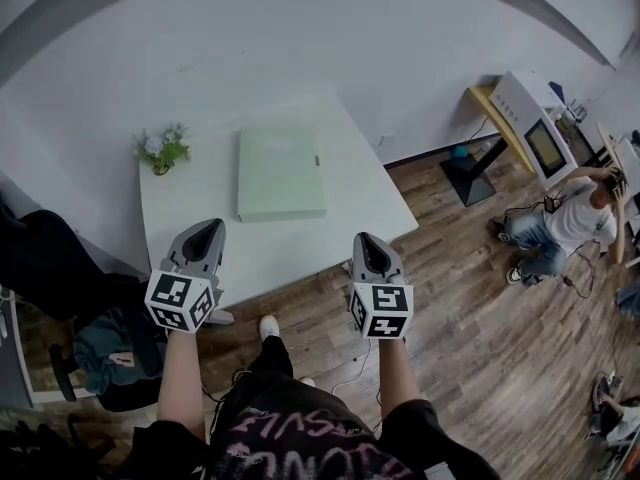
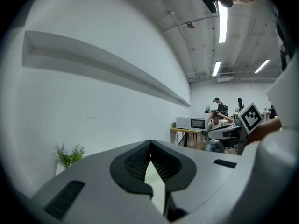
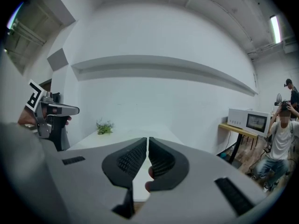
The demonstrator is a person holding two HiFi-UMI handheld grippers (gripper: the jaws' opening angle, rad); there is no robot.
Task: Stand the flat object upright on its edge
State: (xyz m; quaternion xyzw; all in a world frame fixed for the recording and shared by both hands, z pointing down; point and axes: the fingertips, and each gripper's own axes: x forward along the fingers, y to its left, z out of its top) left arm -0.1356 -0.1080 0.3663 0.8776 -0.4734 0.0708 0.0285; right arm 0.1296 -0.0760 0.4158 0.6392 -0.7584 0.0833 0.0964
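Left gripper (image 1: 204, 234) jaws pressed together, nothing between them; right gripper (image 1: 366, 242) same, closed and empty. Both are held about level and side by side at the table's (image 1: 200, 213) near edge, left one over the near left corner, right one just off the near right corner, neither touching the table. The flat object (image 1: 281, 172), a pale green board, lies flat on the table's far half, about centred, well apart from both grippers. The strip of tabletop between the near edge and the object is bare. A small plant (image 1: 162, 150) stands at the table's far left corner, near the object's left edge but not touching it. The table's far sides sit close to the wall (image 1: 300, 38). Wood floor (image 1: 480, 308) is right of the table, with a chair (image 1: 100, 353) to its left.
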